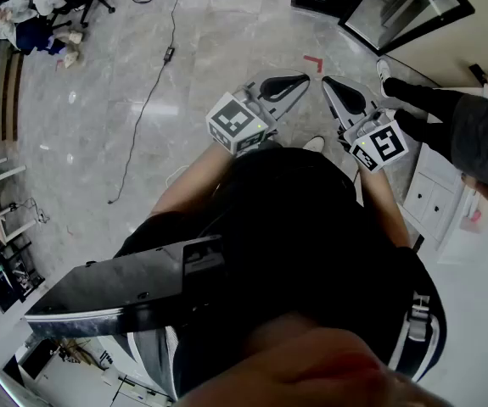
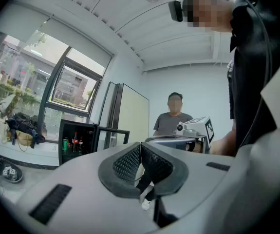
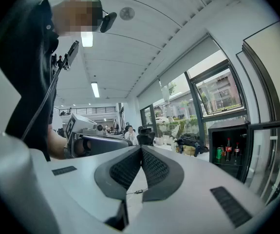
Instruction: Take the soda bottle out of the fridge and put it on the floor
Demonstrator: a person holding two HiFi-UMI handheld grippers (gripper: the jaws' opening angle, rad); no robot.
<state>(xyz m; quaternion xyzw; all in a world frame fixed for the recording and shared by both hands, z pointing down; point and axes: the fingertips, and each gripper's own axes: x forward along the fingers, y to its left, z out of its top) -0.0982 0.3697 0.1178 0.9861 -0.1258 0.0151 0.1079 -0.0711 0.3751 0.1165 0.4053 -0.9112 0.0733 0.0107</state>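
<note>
A small black fridge [image 3: 231, 147] stands open by the window, its glass door [image 3: 272, 156] swung out. On its shelf stand two cola bottles [image 3: 228, 150] beside a green can [image 3: 219, 153]. The left gripper view shows the same fridge [image 2: 76, 141] and bottles [image 2: 74, 143] far off. I hold both grippers close to my chest. My left gripper [image 1: 305, 78] and right gripper [image 1: 327, 81] point forward, side by side. In each gripper view the pads meet with nothing between them: left gripper [image 2: 140, 145], right gripper [image 3: 140, 148]. Both are well away from the fridge [image 1: 396, 7].
A person [image 2: 175, 117] in a grey shirt stands at my right, near a white cabinet [image 1: 434, 195]. A black cable [image 1: 146, 100] runs across the marble floor, and a red tape mark [image 1: 313, 62] lies ahead. Shoes [image 2: 6, 172] sit by the window.
</note>
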